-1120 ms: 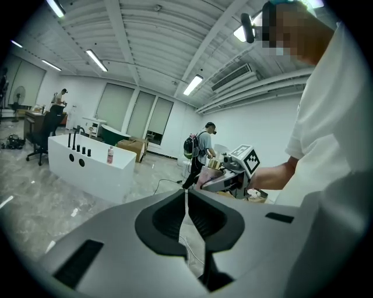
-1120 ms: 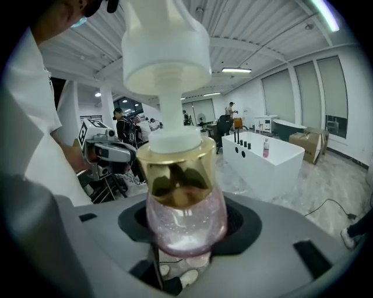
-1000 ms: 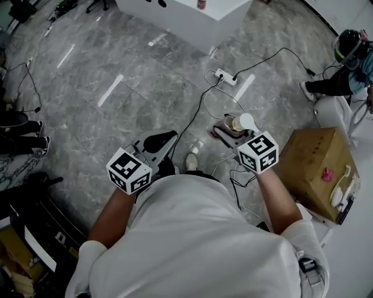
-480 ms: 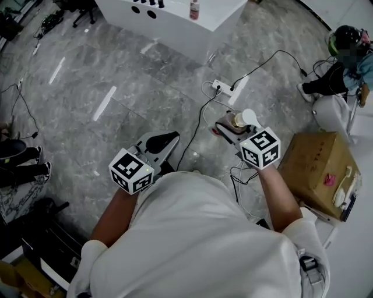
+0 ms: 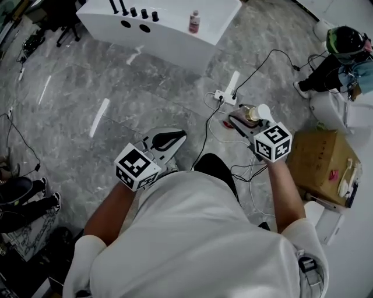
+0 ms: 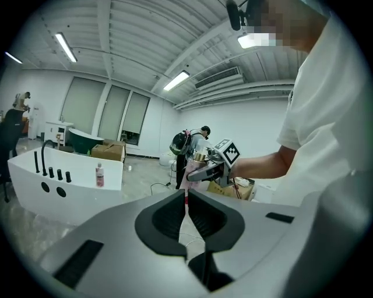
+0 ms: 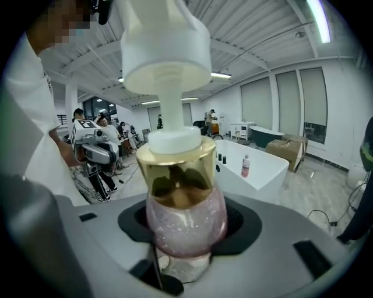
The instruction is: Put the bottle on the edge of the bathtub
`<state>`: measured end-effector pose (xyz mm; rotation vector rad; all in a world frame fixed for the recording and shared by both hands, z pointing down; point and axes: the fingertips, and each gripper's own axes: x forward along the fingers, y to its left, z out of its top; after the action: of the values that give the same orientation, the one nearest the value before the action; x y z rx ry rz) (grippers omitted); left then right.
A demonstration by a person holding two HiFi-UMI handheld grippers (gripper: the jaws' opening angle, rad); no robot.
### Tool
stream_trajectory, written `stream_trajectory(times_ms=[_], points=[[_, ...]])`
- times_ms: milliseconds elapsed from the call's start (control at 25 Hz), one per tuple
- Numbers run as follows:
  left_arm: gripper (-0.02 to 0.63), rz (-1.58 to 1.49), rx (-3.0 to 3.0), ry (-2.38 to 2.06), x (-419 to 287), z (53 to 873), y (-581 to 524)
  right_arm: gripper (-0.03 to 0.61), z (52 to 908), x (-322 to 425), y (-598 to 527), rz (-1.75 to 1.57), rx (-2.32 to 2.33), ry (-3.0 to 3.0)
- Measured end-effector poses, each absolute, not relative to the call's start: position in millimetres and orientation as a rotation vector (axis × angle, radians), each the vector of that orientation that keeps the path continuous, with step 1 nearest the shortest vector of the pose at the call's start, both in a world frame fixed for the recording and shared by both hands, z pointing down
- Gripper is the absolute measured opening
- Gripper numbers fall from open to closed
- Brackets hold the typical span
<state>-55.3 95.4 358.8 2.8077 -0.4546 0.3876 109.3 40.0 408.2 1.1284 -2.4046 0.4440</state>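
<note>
Overhead, the head view is half filled by the wearer's white shirt, which hides the floor below the arms. The left gripper reaches out over the grey marble floor, its pads only a dark shape from this angle. The right gripper carries the bottle, of which just a gold collar and white pump head show. The white bathtub lies well apart from it at the top, its far side cut off by the frame; a small pink bottle stands on its edge near the black taps. A power strip lies on the floor between tub and bottle, a cardboard box sits at the right, and a second person at the upper right is partly out of frame. In the left gripper view the jaws are clenched together on nothing, with only a hairline slit between the pads; beyond them the tub is at the left and the other gripper with its bottle at the middle. In the right gripper view the jaws grasp the pink glittery body of the bottle, which stands upright; its base is hidden down between the pads, and the pump top nearly reaches the upper edge of the frame.
</note>
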Motion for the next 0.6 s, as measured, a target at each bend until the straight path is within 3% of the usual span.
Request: stream_trajectory(times_ms=[600], points=[[0.028,0.398,2.726,-0.588,-54.0,371.1,-84.7,0.224,447.2,141.1,-188.9,0.435,1.071,-2.412]])
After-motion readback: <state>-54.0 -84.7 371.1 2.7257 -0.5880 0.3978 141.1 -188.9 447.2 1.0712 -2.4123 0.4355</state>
